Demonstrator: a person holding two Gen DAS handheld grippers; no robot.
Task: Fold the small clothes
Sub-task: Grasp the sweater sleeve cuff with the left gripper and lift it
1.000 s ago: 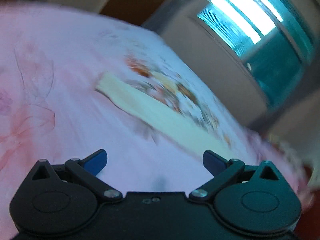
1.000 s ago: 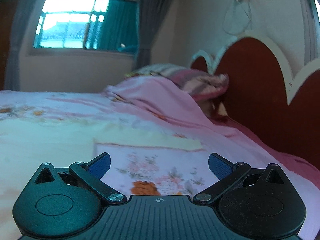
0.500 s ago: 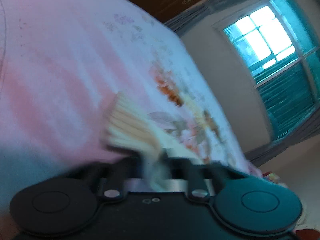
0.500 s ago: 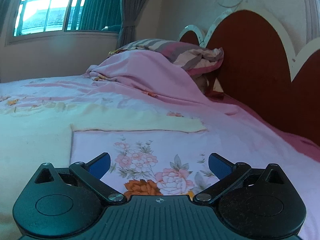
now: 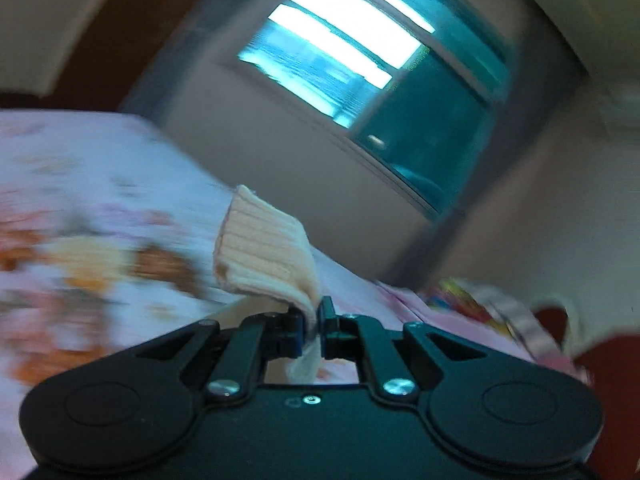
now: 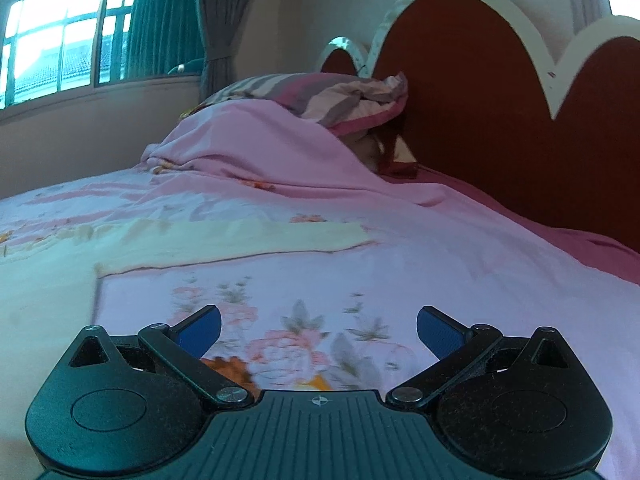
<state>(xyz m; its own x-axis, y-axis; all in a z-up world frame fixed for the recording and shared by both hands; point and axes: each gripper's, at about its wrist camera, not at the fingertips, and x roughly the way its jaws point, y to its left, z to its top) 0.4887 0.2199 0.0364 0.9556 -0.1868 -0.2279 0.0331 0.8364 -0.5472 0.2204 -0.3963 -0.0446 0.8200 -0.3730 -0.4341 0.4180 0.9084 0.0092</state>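
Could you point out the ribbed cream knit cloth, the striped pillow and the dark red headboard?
Ribbed cream knit cloth (image 5: 266,254), left wrist view, its ribbed edge.
Striped pillow (image 6: 320,94), right wrist view, its top.
Dark red headboard (image 6: 472,92), right wrist view, its red panel.

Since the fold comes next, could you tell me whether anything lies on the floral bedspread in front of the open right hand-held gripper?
Nothing visible does. Ahead of the right hand-held gripper the floral bedspread lies bare up to a flat cream cloth. The left hand-held gripper is shut on the ribbed cream garment.
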